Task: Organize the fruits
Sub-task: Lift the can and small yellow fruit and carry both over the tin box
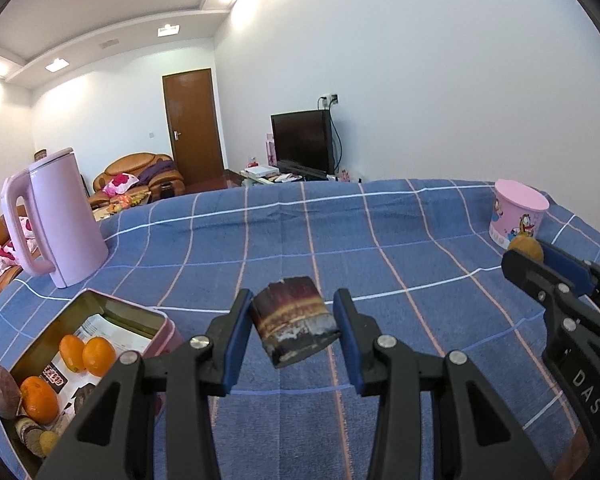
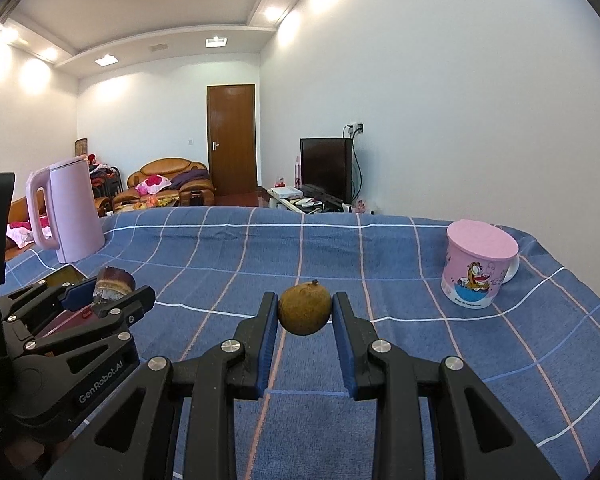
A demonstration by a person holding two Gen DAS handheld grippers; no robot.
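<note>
My left gripper (image 1: 294, 300) is shut on a short, dark purple piece of sugarcane (image 1: 296, 322), held above the blue checked tablecloth (image 1: 380, 240). In the right wrist view, my right gripper (image 2: 305, 300) is shut on a small round brown-yellow fruit (image 2: 305, 310), also lifted off the cloth. Each gripper shows in the other's view: the right gripper (image 1: 530, 256) with its fruit (image 1: 526, 245) at the right edge, the left gripper (image 2: 114, 294) with the cane piece (image 2: 114, 282) at the left. An open pink tin (image 1: 128, 306) at lower left holds three oranges (image 1: 98, 356).
A dark purple fruit (image 1: 0, 390) sits at the tin's near left corner, with small cane pieces and a yellow fruit (image 1: 48, 442) beside it. A pink kettle (image 1: 60, 216) stands at the back left. A pink lidded cartoon cup (image 2: 478, 264) stands at the right, near the table's edge.
</note>
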